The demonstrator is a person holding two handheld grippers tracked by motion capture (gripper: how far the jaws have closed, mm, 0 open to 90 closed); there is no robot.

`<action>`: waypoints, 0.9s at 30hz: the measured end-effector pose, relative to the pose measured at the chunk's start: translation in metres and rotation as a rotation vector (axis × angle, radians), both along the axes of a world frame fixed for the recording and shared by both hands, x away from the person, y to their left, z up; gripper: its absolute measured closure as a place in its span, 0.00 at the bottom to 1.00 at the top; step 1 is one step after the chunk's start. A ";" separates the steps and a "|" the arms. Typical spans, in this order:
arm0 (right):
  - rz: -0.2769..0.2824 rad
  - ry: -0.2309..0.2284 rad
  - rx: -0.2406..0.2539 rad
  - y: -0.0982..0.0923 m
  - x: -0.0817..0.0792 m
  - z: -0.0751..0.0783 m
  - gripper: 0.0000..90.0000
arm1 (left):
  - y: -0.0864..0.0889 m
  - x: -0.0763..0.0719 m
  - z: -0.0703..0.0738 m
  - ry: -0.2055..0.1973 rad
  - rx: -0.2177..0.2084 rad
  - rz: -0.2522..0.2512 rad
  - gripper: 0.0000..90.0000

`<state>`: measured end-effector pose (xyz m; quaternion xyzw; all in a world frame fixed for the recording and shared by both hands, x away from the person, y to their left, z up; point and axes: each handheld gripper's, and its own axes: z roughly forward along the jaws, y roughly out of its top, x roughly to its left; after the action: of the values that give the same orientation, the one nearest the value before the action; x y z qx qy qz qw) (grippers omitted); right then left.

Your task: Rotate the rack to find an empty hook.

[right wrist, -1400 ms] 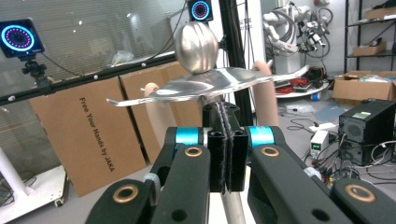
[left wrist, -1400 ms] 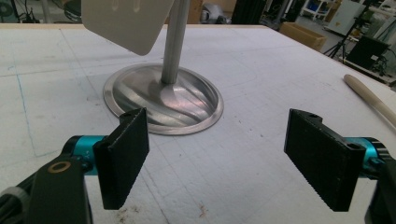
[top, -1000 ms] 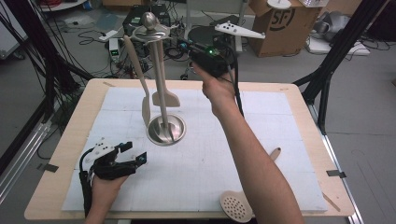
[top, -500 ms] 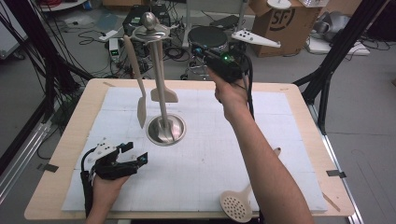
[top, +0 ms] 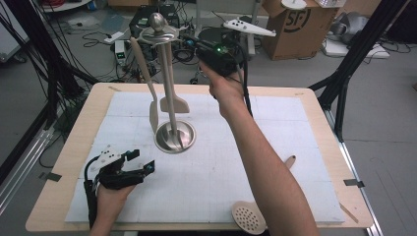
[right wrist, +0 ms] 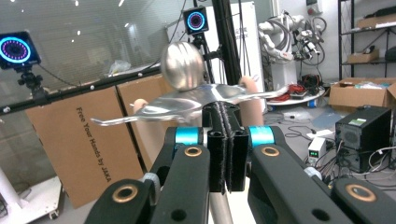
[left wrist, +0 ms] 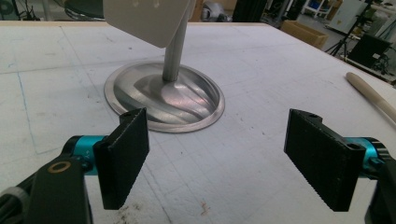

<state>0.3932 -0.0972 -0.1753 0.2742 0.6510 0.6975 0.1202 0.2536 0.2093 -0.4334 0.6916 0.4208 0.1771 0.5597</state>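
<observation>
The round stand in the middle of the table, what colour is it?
Shiny silver metal. The stand's round base shows best in the left gripper view, mirror-like on the white mat.

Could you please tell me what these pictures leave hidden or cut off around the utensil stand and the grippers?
- Slotted spoon: in the high view the right forearm covers most of its handle.
- Hanging spatula: the left gripper view's top edge cuts off all but its blade.
- Utensil stand: in the right gripper view the right gripper, fingers shut, hides its pole.
- Left gripper: fingers open, nothing between them.
</observation>
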 end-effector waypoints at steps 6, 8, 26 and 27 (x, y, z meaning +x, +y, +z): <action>0.008 -0.005 -0.012 0.003 -0.004 0.001 1.00 | 0.000 0.000 0.000 0.000 -0.001 -0.002 0.25; 0.007 -0.007 -0.014 0.003 -0.004 0.001 1.00 | -0.001 0.000 0.000 0.000 -0.002 -0.001 0.25; 0.044 -0.033 -0.036 0.014 -0.015 0.000 1.00 | -0.002 0.000 0.000 0.000 0.000 -0.002 0.25; 0.047 -0.034 -0.035 0.015 -0.015 0.000 1.00 | -0.002 0.000 0.000 0.001 0.002 -0.004 0.25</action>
<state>0.3779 -0.0827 -0.1751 0.2448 0.6673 0.6931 0.1199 0.2539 0.2078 -0.4336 0.6931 0.4196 0.1763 0.5589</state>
